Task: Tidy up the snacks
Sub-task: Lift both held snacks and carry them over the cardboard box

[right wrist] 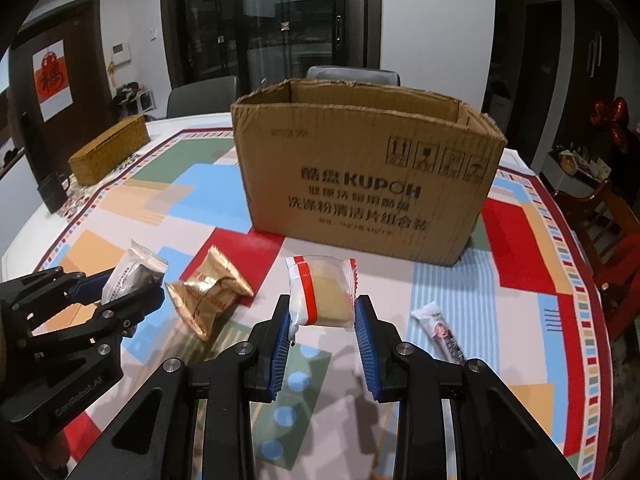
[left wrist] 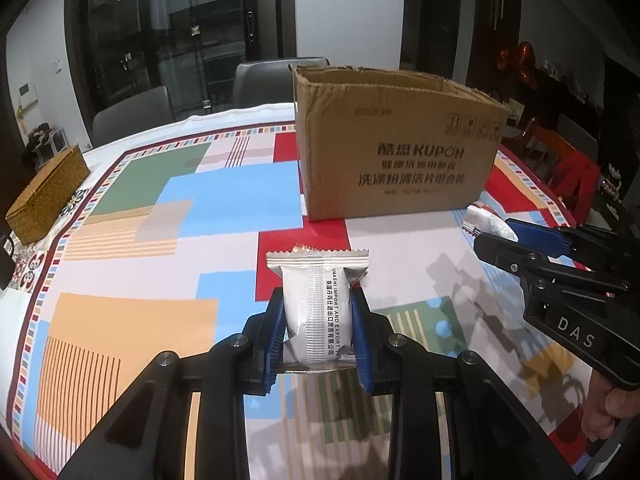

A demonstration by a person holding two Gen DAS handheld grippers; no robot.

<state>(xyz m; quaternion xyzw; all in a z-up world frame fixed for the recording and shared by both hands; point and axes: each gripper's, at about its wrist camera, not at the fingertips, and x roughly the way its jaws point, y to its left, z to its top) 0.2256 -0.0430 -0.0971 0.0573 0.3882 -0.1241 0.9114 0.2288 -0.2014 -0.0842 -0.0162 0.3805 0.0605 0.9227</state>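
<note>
Behind my worktop point(right wrist: 520, 240) with its patchwork cloth stand grey chairs point(right wrist: 202, 96) and dark glass doors point(right wrist: 260, 20). White walls point(right wrist: 432, 20) flank them; a red paper sign hangs on a brown door point(right wrist: 52, 76).

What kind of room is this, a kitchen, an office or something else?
Most likely a home dining room. A table with a patterned tablecloth has grey chairs pushed in behind it, a glass-door cabinet stands against the back wall, and a red festive poster hangs on a door.
</note>
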